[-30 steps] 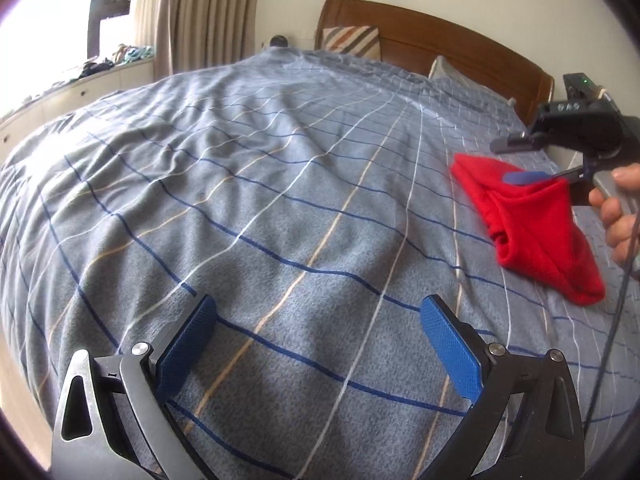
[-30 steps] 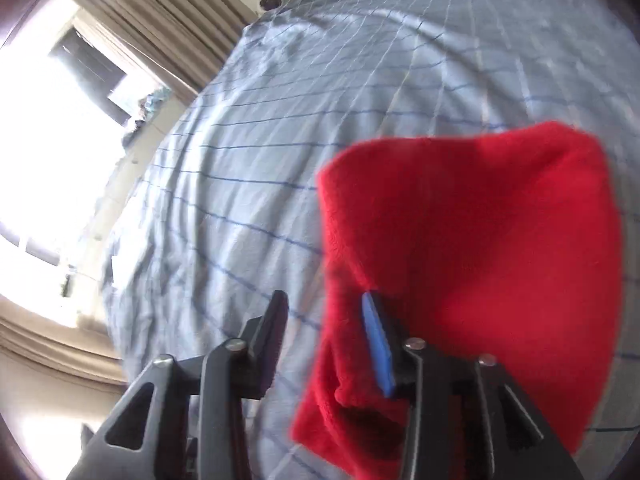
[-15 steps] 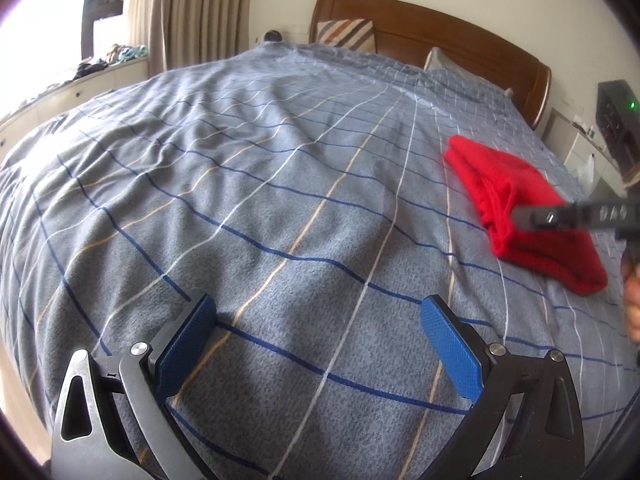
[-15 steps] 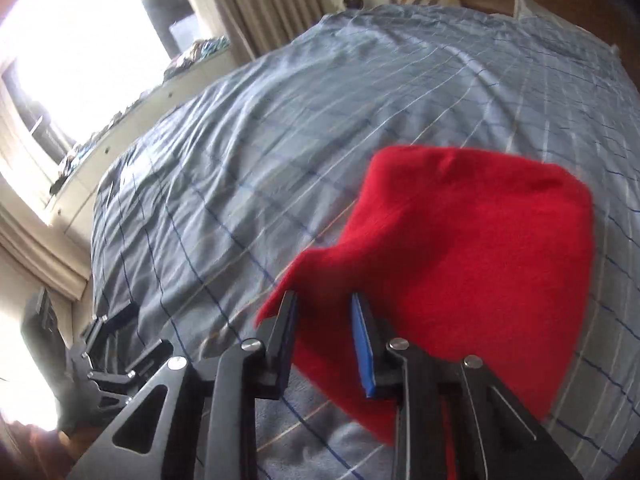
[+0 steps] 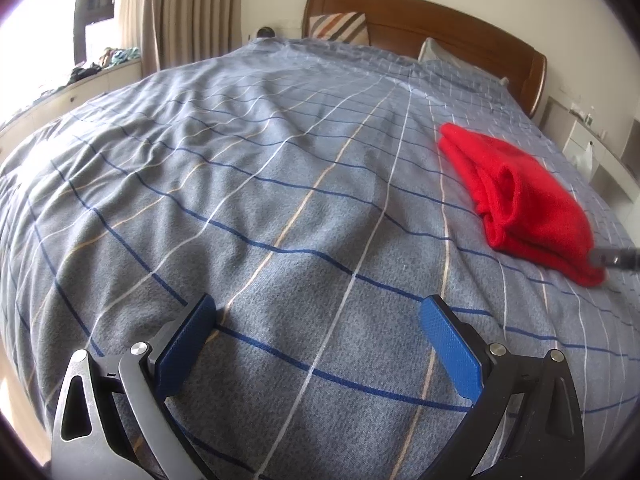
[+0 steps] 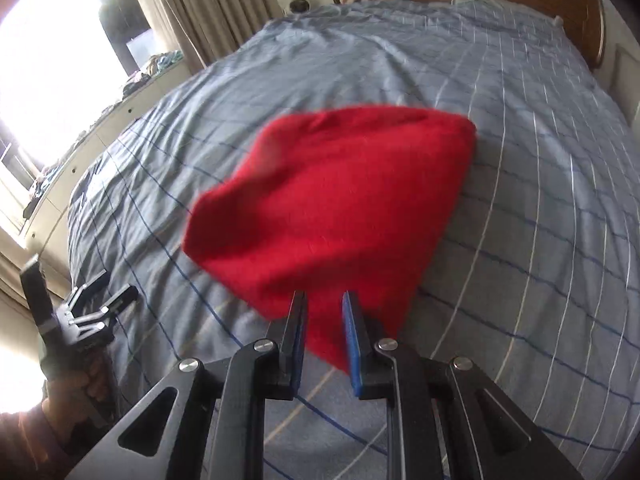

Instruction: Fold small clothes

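Note:
A folded red garment lies on the blue-grey checked bedspread, to the right in the left wrist view. In the right wrist view the red garment lies straight ahead, its near corner between the fingers. My right gripper has a narrow gap between its blue pads and hovers at that corner; the cloth is not pinched. Its tip shows at the right edge of the left wrist view. My left gripper is wide open and empty above bare bedspread, and shows at the left in the right wrist view.
A wooden headboard with a striped pillow and a pale pillow stands at the far end. Curtains and a window ledge with clothes are at the left. A bedside unit is at the right.
My right gripper has drawn back from over the garment to its near corner, jaws still narrowly apart. The garment stays on the bed. My left gripper has barely moved.

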Available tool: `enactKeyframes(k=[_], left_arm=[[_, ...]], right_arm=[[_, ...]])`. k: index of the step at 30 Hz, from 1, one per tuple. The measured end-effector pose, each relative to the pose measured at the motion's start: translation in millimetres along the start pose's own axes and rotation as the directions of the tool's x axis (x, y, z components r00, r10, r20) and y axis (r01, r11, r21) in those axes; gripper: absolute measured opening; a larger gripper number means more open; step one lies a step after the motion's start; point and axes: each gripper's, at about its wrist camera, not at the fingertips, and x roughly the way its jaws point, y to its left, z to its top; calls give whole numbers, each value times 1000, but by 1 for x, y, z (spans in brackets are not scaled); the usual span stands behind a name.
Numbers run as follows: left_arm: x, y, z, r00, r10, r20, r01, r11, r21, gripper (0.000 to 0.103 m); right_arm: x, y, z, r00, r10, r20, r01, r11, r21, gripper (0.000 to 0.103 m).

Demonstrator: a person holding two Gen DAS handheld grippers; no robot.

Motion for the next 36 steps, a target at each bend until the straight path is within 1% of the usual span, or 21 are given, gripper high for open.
enactKeyframes(k=[2, 3, 6, 8, 9, 11, 12, 14, 16, 18, 20, 21, 23, 24, 25, 26, 27, 29, 31, 35, 36], left_arm=[[-5, 0, 2, 999, -39, -27, 39, 999, 7, 102], [-9, 1, 7, 995, -94, -38, 94, 996, -7, 102], [-19, 1, 34, 946, -320, -48, 314, 945, -95, 102], [-7, -15, 64, 897, -432, -90, 420, 899, -123, 102], [5, -26, 81, 869, -482, -116, 466, 874, -138, 102], [34, -48, 110, 842, -519, -149, 496, 852, -165, 102], [52, -61, 122, 837, -517, -180, 495, 855, -155, 102], [86, -80, 137, 846, -475, -243, 453, 880, -144, 102], [117, -97, 139, 826, -461, -324, 442, 887, -134, 101], [139, -109, 137, 829, -406, -385, 401, 911, -98, 101], [147, -120, 133, 850, -351, -394, 370, 929, -29, 101], [147, -126, 133, 857, -336, -391, 367, 930, 4, 101], [146, -138, 133, 860, -332, -388, 381, 923, 54, 98], [146, -143, 134, 860, -329, -391, 385, 920, 75, 81], [147, -146, 133, 859, -329, -393, 392, 915, 92, 53], [148, -150, 131, 846, -350, -402, 418, 904, 94, 37], [145, -152, 130, 848, -351, -398, 420, 902, 99, 25], [135, -153, 130, 875, -324, -359, 395, 907, 145, 20], [119, -150, 135, 890, -329, -315, 391, 907, 158, 19], [89, -144, 155, 907, -353, -228, 395, 902, 175, 19], [89, -145, 158, 909, -350, -225, 391, 903, 178, 25]], right_arm=[[4, 2, -16, 1000, -7, 13, 7, 1000, -11, 19], [-2, 1, -19, 1000, 4, 27, -4, 1000, 3, 19], [-29, -12, -13, 995, 44, 85, -51, 995, 83, 24], [-47, -30, -1, 984, 55, 171, -82, 985, 152, 57], [-53, -41, 6, 974, 56, 218, -101, 975, 200, 68], [-54, -66, 26, 958, 74, 278, -159, 941, 297, 71], [-48, -77, 35, 954, 90, 287, -188, 923, 335, 72], [-31, -100, 49, 950, 118, 290, -236, 877, 417, 72], [-7, -116, 57, 941, 172, 292, -302, 815, 495, 72], [20, -122, 62, 935, 219, 280, -342, 768, 542, 72], [44, -122, 64, 923, 278, 266, -383, 736, 559, 72], [52, -118, 66, 923, 286, 257, -384, 741, 551, 72], [56, -104, 74, 937, 254, 241, -343, 805, 484, 68], [54, -94, 79, 952, 216, 216, -292, 852, 435, 54], [50, -80, 84, 972, 137, 191, -200, 909, 366, 47], [45, -66, 87, 979, 70, 192, -126, 947, 295, 38], [40, -51, 89, 980, 6, 200, -52, 973, 226, 31], [27, -25, 91, 969, -82, 233, 53, 990, 130, 29], [10, -10, 92, 951, -108, 288, 88, 993, 81, 28], [-23, -4, 101, 925, -75, 372, 57, 997, 61, 27], [-25, -8, 104, 927, -62, 370, 37, 997, 73, 28]])
